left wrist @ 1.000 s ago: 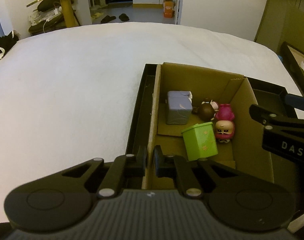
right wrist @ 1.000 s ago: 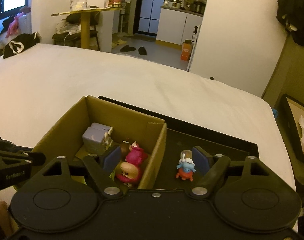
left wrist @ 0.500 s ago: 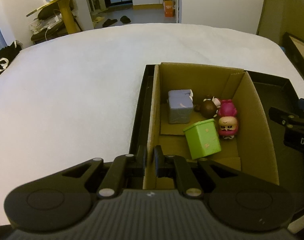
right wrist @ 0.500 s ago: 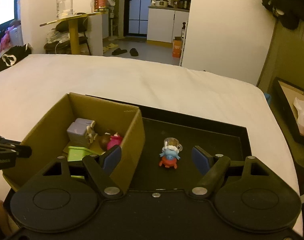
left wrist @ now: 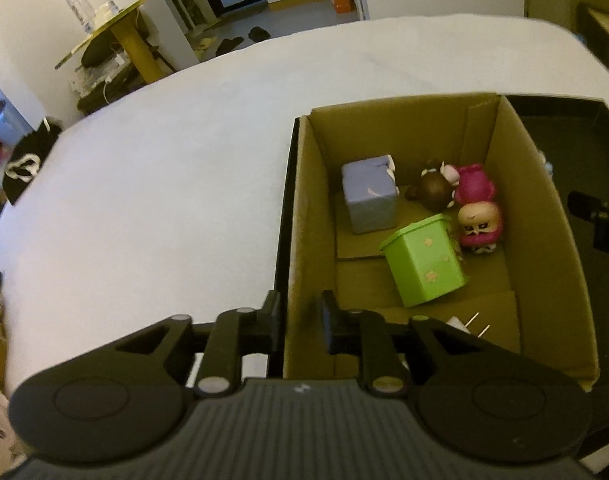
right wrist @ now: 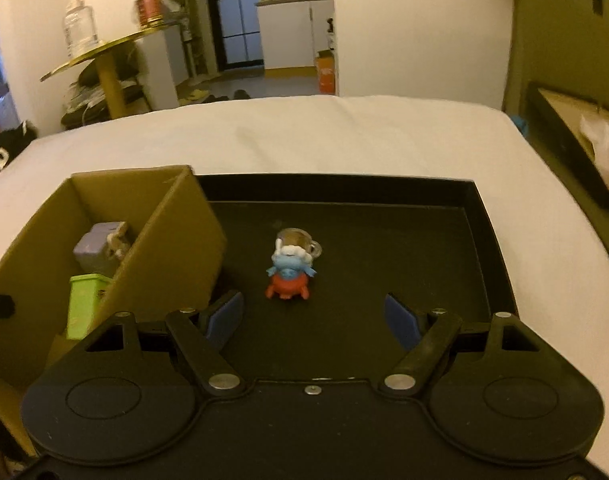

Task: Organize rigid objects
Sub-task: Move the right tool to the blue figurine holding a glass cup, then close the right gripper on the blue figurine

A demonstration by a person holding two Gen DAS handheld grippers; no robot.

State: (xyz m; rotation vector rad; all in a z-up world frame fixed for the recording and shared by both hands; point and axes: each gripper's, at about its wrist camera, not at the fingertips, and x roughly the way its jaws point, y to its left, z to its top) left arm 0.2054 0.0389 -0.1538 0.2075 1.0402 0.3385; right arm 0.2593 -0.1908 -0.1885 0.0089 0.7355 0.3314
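Since the earlier frames, the right hand-held gripper (right wrist: 312,316) has been drawn back from the cardboard box (right wrist: 172,248), so that the small blue and red figure (right wrist: 289,274) is now seen standing well ahead of its spread blue pads (right wrist: 224,316), touched by neither. That figure stands upright on the floor of the black tray (right wrist: 384,240), just beside the box's right wall, with a small clear cup (right wrist: 300,240) right behind it.

The left hand-held gripper (left wrist: 297,316) is held pinched on the left wall of the cardboard box (left wrist: 300,216), one finger outside and one inside. The box sits in the left part of the black tray (left wrist: 282,220), which rests on a white bed (left wrist: 144,200). Inside the box are seen a purple cube (left wrist: 370,196), a green lidded container (left wrist: 424,264) lying tilted, a brown round figure (left wrist: 432,190) and a pink figure (left wrist: 478,216) against the right wall.
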